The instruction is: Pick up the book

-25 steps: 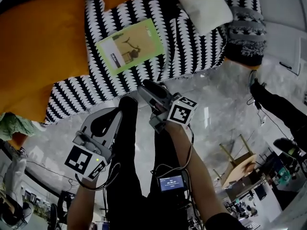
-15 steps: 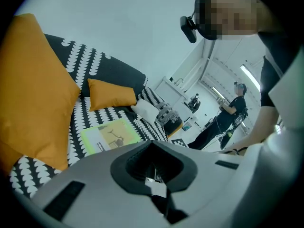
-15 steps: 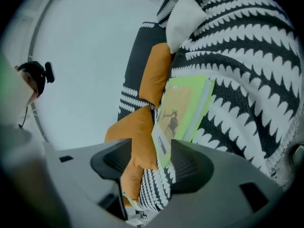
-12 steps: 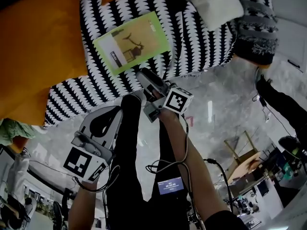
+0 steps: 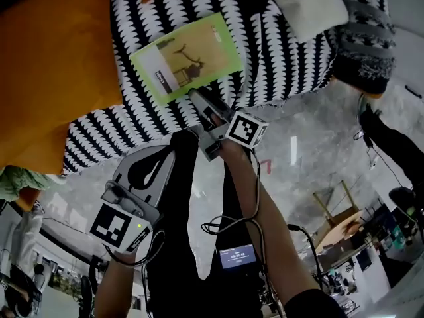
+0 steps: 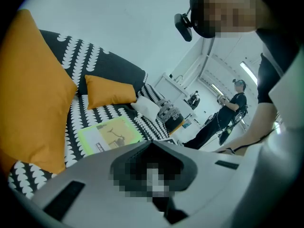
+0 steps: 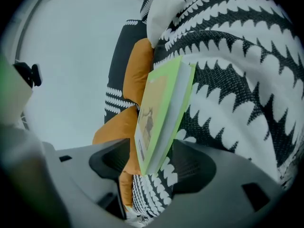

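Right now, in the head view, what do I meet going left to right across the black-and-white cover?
large orange cushion → green book → white pillow → grey knitted cushion

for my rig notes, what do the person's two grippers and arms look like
The left gripper and right gripper are light grey moulded plastic shells with dark insides, each carrying a white cube printed with black square markers. Black cables loop by the right forearm near a small lit screen. Forearms are bare; a dark sleeve shows at the right upper arm.
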{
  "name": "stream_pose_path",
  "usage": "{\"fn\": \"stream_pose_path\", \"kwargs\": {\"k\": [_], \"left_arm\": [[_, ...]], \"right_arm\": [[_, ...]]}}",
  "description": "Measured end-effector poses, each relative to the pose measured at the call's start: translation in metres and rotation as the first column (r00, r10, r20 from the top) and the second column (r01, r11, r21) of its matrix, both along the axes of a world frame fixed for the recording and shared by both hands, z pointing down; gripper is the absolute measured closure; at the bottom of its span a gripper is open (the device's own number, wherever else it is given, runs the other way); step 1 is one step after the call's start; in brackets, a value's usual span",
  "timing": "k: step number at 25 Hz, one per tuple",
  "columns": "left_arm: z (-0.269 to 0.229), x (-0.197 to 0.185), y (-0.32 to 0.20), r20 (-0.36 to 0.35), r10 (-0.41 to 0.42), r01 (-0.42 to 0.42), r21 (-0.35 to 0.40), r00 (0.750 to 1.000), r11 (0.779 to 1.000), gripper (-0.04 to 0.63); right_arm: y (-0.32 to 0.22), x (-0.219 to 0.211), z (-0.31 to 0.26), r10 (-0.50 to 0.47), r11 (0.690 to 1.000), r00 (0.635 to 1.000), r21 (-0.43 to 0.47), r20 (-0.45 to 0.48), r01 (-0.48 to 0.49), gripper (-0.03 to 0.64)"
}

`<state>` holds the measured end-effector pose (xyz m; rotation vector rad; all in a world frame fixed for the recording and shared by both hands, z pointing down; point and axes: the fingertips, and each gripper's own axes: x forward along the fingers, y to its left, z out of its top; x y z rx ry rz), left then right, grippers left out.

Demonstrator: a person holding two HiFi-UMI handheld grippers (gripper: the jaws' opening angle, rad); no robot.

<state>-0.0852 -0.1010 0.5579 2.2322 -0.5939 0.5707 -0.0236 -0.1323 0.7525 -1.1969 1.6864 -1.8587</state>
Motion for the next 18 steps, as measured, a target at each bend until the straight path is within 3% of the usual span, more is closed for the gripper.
{"fn": "stream_pose_path", "kwargs": {"k": [18], "left_arm": [[0.007, 0.010, 0.003, -0.033, -0.003, 0.001, -0.035, 0.999, 0.999, 0.583]], "right_arm": [[-0.012, 0.005, 0.018, 0.043, 0.995, 0.999, -0.088, 0.010, -0.042, 0.337]]}}
